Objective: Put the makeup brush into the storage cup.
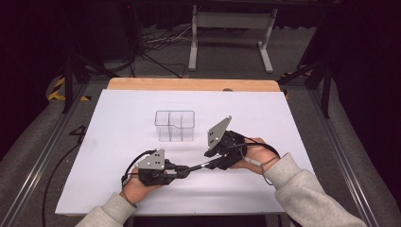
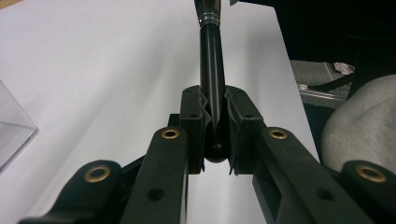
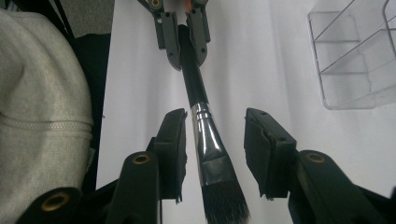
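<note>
A paintbrush (image 1: 201,165) with a black handle, silver ferrule and dark bristles hangs level just above the white table (image 1: 118,142), between my two grippers. My left gripper (image 1: 184,171) is shut on the rounded end of the handle (image 2: 211,70), its pads (image 2: 194,116) pressing both sides. In the right gripper view the brush (image 3: 205,140) runs between my right gripper's (image 3: 215,119) jaws, which stand open. One pad sits close beside the ferrule and the other is well clear of it. My left gripper (image 3: 187,58) holds the far end there. My right gripper (image 1: 215,163) is at the bristle end.
A clear plastic organizer (image 1: 175,125) with several compartments stands empty behind the grippers, mid-table; it also appears as the clear box (image 3: 355,60) at the upper right and a corner (image 2: 14,135) at the left. Grey sleeves enter from the near edge.
</note>
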`<state>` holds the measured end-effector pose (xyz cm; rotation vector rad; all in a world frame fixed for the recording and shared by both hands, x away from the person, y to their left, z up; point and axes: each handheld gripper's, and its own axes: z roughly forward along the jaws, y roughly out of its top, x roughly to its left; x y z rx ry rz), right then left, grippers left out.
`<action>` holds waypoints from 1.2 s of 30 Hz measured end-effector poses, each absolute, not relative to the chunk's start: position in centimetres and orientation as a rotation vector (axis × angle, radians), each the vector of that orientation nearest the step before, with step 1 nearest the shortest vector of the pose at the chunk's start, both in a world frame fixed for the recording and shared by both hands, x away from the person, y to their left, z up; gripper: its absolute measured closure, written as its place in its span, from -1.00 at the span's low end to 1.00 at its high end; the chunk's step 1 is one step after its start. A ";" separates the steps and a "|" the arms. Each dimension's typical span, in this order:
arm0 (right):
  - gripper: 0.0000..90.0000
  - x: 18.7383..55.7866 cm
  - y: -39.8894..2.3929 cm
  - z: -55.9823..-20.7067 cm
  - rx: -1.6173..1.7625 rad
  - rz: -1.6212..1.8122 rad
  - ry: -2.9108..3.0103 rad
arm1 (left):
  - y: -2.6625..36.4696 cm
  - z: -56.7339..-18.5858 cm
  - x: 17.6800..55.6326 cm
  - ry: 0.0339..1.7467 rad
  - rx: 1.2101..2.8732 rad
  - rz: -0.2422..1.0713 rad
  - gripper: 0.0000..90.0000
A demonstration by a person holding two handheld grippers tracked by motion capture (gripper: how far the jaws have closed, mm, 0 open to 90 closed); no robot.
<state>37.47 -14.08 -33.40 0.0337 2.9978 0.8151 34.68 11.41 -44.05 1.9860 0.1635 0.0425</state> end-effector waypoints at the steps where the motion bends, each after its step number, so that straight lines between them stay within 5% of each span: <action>1: 0.30 37.5 -14.2 -33.5 0.039 0.829 2.994 | 11.4 -44.0 34.7 0.160 1.983 0.045 0.75; 20: 0.28 37.4 -17.2 -34.2 0.149 0.946 2.973 | 11.7 -44.3 34.4 0.135 1.979 0.100 0.75; 36: 0.66 37.3 -18.1 -34.2 0.138 0.913 2.982 | 11.7 -44.4 34.4 0.126 1.980 0.110 0.75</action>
